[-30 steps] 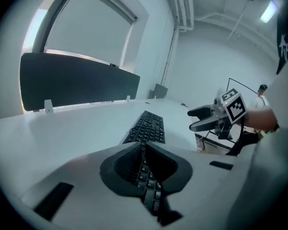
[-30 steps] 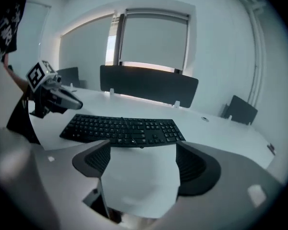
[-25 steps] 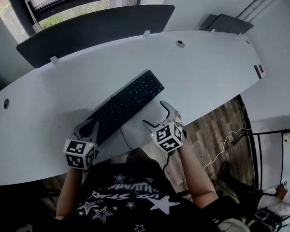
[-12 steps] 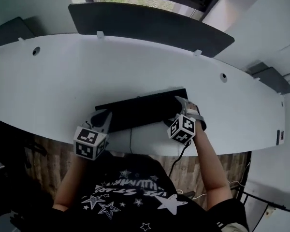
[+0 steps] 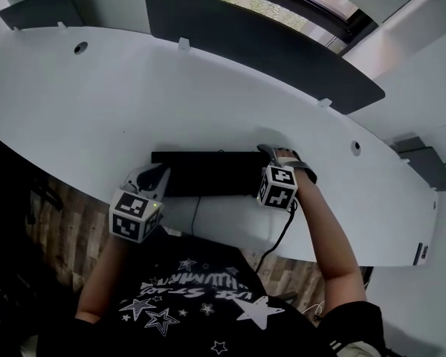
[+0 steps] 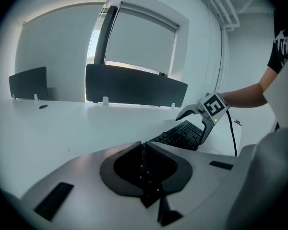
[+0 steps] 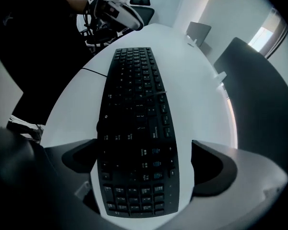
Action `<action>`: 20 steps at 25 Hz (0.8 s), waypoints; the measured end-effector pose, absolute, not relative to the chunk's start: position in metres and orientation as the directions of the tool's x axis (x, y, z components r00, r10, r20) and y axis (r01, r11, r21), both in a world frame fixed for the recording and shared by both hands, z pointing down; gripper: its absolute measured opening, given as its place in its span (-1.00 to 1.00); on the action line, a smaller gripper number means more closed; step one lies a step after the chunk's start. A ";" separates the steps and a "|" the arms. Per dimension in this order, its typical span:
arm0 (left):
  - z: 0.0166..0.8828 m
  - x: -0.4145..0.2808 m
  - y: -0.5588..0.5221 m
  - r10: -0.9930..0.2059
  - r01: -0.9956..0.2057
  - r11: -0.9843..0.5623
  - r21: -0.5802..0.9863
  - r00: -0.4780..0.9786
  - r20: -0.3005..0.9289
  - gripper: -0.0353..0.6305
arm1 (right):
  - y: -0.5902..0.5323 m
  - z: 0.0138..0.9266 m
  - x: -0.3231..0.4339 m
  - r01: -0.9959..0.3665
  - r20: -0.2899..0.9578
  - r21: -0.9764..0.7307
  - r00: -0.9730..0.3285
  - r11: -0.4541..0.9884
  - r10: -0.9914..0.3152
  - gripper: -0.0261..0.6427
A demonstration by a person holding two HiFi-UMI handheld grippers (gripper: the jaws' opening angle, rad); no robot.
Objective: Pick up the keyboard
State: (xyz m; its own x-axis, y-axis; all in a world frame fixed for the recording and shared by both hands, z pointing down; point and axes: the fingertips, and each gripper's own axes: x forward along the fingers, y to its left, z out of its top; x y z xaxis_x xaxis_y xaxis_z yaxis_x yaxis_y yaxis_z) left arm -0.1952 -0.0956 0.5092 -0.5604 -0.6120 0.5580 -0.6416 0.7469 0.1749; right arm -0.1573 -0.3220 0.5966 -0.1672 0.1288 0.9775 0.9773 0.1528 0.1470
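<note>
In the head view, a long black rectangular keyboard [image 5: 208,173] is lying flat near the front edge of a curved white desk [image 5: 74,117], its thin black cable [image 5: 194,216] trailing off that edge toward the person. The left gripper [image 5: 157,181] is hovering just beside the keyboard's left end. The right gripper [image 5: 264,163] is pointing steeply down over the right end. A dark flat divider panel [image 5: 260,43] is standing upright along the desk's far edge. The person is wearing a black T-shirt with white stars [image 5: 186,303].

In the left gripper view, this claw's two jaws are pressing together with nothing between them. The keyboard is lying ahead and to the right of their tips, and whether they are touching it cannot be told. The other gripper is straddling the keyboard's far end.

In the right gripper view, the keyboard is running lengthwise away from the camera, and its near end is sitting between the two jaws. The jaws are opening, standing wide on either side. A strip of white desk is showing between the right-hand pad [image 7: 213,169] and the keyboard's edge, so the pads are not pressing on it.
</note>
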 end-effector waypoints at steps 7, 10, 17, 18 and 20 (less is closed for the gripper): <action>0.514 -0.192 -0.099 -0.596 -0.622 0.763 0.177 -0.570 0.565 -0.86 | -0.317 0.613 -0.153 0.997 0.990 0.015 -0.026 0.081 0.141 0.79; 0.515 -0.193 -0.102 -0.591 -0.617 0.767 0.176 -0.571 0.570 -0.86 | -0.312 0.618 -0.151 0.997 0.993 -0.014 0.005 0.074 0.116 0.80; 0.522 -0.194 -0.106 -0.612 -0.640 0.746 0.186 -0.548 0.571 -0.86 | -0.311 0.622 -0.150 0.996 1.000 -0.019 0.019 0.093 0.001 0.80; 0.521 -0.195 -0.107 -0.613 -0.641 0.745 0.185 -0.548 0.569 -0.86 | -0.309 0.622 -0.151 0.996 1.000 -0.015 0.015 0.091 0.002 0.80; 0.521 -0.196 -0.111 -0.616 -0.649 0.739 0.180 -0.544 0.570 -0.86 | -0.308 0.622 -0.152 0.996 1.000 -0.005 0.005 0.089 0.000 0.80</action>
